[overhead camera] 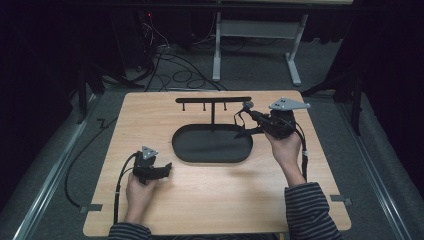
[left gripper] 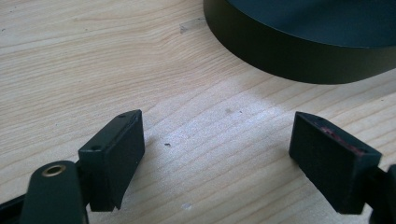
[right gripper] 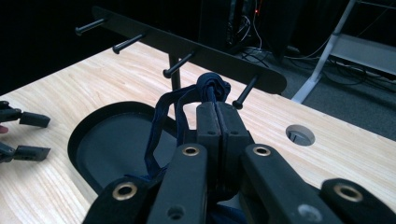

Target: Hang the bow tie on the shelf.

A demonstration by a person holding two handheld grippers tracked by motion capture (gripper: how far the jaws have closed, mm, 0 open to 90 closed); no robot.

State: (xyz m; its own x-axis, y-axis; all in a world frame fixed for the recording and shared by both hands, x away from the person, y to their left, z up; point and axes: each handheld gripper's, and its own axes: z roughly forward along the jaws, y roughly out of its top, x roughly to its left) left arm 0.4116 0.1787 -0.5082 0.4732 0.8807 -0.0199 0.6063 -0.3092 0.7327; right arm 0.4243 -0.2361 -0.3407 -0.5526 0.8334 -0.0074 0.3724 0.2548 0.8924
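One peg decides the coming move, by my reading: the right hand-held gripper [right gripper: 217,122], clenched on a dark blue hair tie [right gripper: 211,89], holds it just short of the end peg [right gripper: 244,92] at the right end of the black rack [right gripper: 196,49], whose pegs jut toward the person. The tie's loop hangs down over the oval tray [overhead camera: 212,143]. The left hand-held gripper [overhead camera: 168,168] rests released on the surface [overhead camera: 210,200], well apart from the rack, its jaws spread toward the tray's near wall.
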